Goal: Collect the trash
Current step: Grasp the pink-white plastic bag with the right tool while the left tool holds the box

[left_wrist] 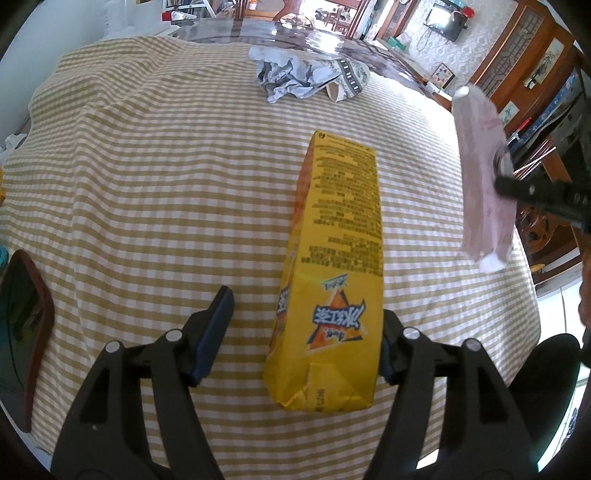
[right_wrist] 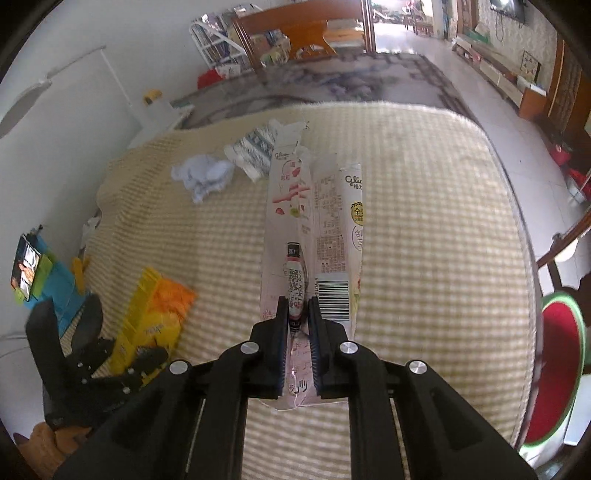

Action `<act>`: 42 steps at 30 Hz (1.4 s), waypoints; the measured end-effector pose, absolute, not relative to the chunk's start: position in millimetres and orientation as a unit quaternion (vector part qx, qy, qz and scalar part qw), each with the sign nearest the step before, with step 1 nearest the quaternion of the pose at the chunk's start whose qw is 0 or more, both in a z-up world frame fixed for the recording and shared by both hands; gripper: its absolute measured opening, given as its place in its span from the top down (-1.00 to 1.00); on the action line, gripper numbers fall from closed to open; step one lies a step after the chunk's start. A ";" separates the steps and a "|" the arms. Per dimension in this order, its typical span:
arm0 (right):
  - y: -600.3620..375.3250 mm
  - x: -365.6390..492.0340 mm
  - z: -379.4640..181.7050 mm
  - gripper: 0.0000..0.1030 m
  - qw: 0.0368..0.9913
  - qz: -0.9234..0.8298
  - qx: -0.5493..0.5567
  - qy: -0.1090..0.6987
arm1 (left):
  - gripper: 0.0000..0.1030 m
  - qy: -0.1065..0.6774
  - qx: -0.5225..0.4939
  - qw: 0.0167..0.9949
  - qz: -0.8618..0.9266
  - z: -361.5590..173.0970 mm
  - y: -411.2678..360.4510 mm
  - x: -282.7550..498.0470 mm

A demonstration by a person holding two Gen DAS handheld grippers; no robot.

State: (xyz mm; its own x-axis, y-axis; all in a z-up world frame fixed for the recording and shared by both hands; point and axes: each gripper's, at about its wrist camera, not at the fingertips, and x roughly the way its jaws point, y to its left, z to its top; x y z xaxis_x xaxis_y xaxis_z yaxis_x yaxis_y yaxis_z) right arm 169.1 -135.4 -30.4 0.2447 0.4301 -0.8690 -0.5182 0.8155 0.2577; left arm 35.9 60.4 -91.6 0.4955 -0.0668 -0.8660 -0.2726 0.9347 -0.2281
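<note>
A yellow carton point(left_wrist: 332, 266) lies on the checked tablecloth point(left_wrist: 147, 184) between the fingers of my left gripper point(left_wrist: 306, 306). The gripper is open: bare cloth shows between its left finger point(left_wrist: 216, 325) and the carton. The right wrist view shows the same gripper point(right_wrist: 92, 350) over the yellow carton point(right_wrist: 155, 314). My right gripper point(right_wrist: 298, 306) is shut on a flattened pink snack box point(right_wrist: 295, 206), lifted off the cloth. In the left wrist view that box point(left_wrist: 480, 177) hangs at the right, above the table. Crumpled paper point(left_wrist: 284, 79) and a squashed paper cup point(left_wrist: 347, 79) lie at the far side.
Beyond the cloth the glossy table top point(left_wrist: 295, 33) is bare. A dark brown-edged object point(left_wrist: 22, 325) sits at the left table edge. A red and green stool point(right_wrist: 557, 369) stands off the right side. Blue and green items point(right_wrist: 55, 280) lie past the left edge.
</note>
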 end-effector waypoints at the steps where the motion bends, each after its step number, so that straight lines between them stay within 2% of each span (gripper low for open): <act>1: -134.9 168.2 -33.2 0.78 0.786 0.301 -0.040 0.539 | -0.24 0.498 -0.170 0.848 0.061 -90.9 59.4 35.4; 7: -130.6 165.6 -46.1 0.70 0.779 0.301 -0.031 0.550 | -0.29 0.496 -0.171 0.848 0.067 -89.8 61.7 32.7; 8: -130.5 165.7 -47.2 0.59 0.778 0.300 -0.029 0.552 | -0.30 0.496 -0.172 0.849 0.068 -89.4 62.1 32.2; 9: -131.5 165.1 -48.2 0.40 0.778 0.298 -0.026 0.553 | -0.31 0.496 -0.172 0.849 0.069 -89.2 62.7 31.7; 11: -133.3 164.5 -48.3 0.21 0.780 0.293 -0.019 0.553 | -0.31 0.495 -0.172 0.849 0.071 -88.3 63.6 31.3; 17: -145.5 167.3 -42.8 -0.21 0.785 0.283 0.025 0.551 | -0.36 0.477 -0.178 0.858 0.073 -80.7 66.8 27.4; 26: -149.5 168.5 -47.3 -0.24 0.788 0.270 0.045 0.551 | -0.37 0.473 -0.189 0.858 0.065 -83.8 59.7 29.1; 28: -145.6 167.8 -44.5 -0.26 0.800 0.265 0.034 0.537 | -0.44 0.463 -0.183 0.864 0.072 -79.4 59.2 28.8; 33: -136.6 167.0 -42.9 -0.58 0.825 0.259 0.010 0.501 | -0.56 0.439 -0.180 0.878 0.070 -71.7 61.3 27.4; 35: -132.6 168.4 -45.6 -0.60 0.829 0.256 -0.002 0.497 | -0.56 0.437 -0.186 0.877 0.073 -71.8 63.6 30.6; 42: -117.6 179.1 -69.4 -0.61 0.793 0.267 0.004 0.547 | -0.51 0.457 -0.205 0.863 0.070 -81.4 69.5 42.8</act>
